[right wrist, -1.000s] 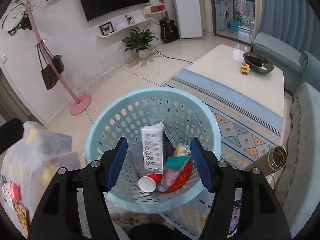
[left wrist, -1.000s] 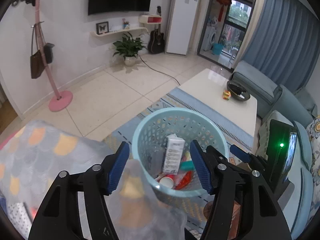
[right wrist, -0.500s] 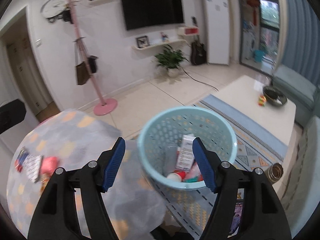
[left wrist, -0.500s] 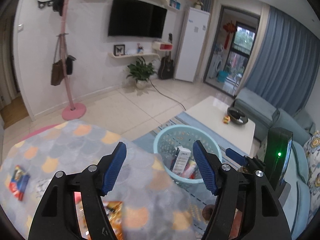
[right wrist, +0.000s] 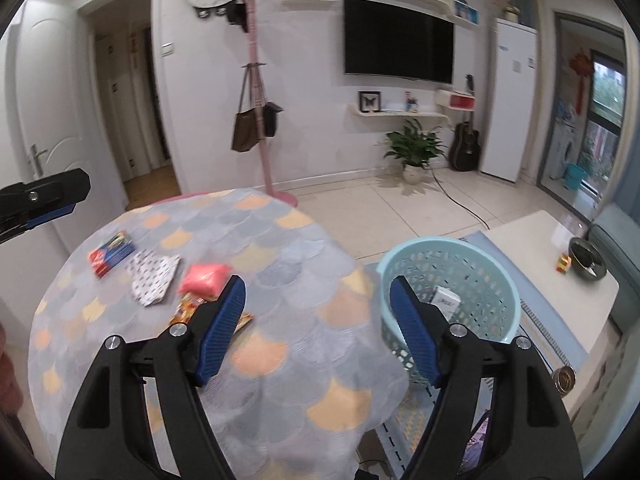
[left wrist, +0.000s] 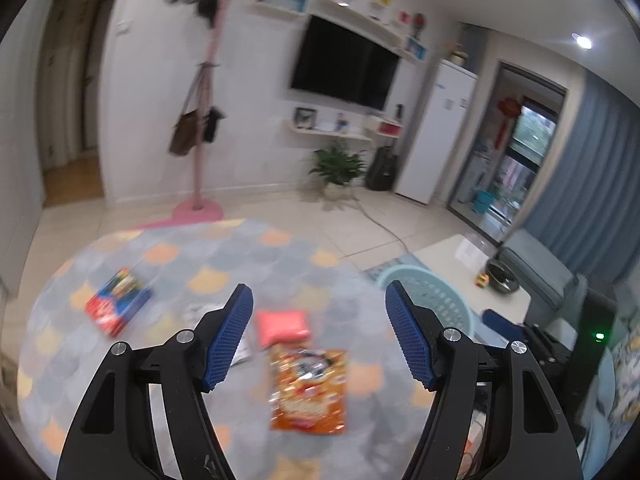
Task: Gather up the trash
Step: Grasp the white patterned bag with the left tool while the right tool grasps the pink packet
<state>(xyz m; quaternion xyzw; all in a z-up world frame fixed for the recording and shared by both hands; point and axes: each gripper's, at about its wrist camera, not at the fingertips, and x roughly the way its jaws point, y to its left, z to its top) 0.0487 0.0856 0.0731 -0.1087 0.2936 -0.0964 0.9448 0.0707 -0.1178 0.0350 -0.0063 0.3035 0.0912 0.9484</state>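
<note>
My left gripper is open and empty above a round table with a grey scale-patterned cloth. Below it lie an orange snack bag and a pink packet; a red-and-blue packet lies to the left. My right gripper is open and empty over the table's right edge. In its view I see the pink packet, a white patterned wrapper, the red-and-blue packet and part of the orange bag. The light-blue trash basket with trash stands on the floor right of the table.
A pink coat stand with bags stands behind the table. A white coffee table with a dark bowl lies beyond the basket, on a patterned rug. A sofa and blue curtains are at the right. The left gripper shows at the far left.
Both grippers have risen and swung left, away from above the basket to over the table. The table's packets have come into view. Both stay open.
</note>
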